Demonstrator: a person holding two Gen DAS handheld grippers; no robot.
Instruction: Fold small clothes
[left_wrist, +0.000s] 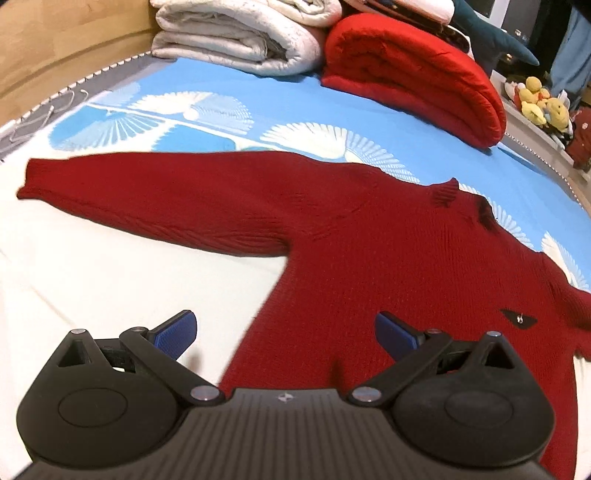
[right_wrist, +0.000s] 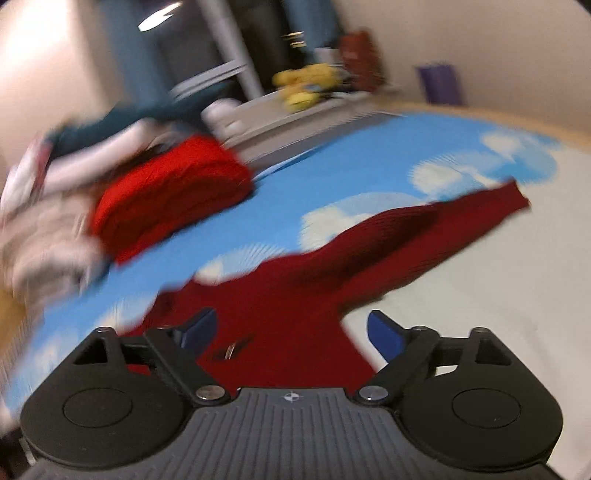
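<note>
A dark red knit sweater lies flat on the bed, its left sleeve stretched out to the left and its collar toward the far side. A small black logo patch sits on its chest. My left gripper is open and empty, above the sweater's left side near the armpit. In the blurred right wrist view the sweater lies with its other sleeve stretched out to the right. My right gripper is open and empty above the sweater's body.
The bed sheet is white near me and blue with white fan patterns farther off. A folded white quilt and a folded bright red blanket lie at the far side. Yellow plush toys sit on a ledge at the right.
</note>
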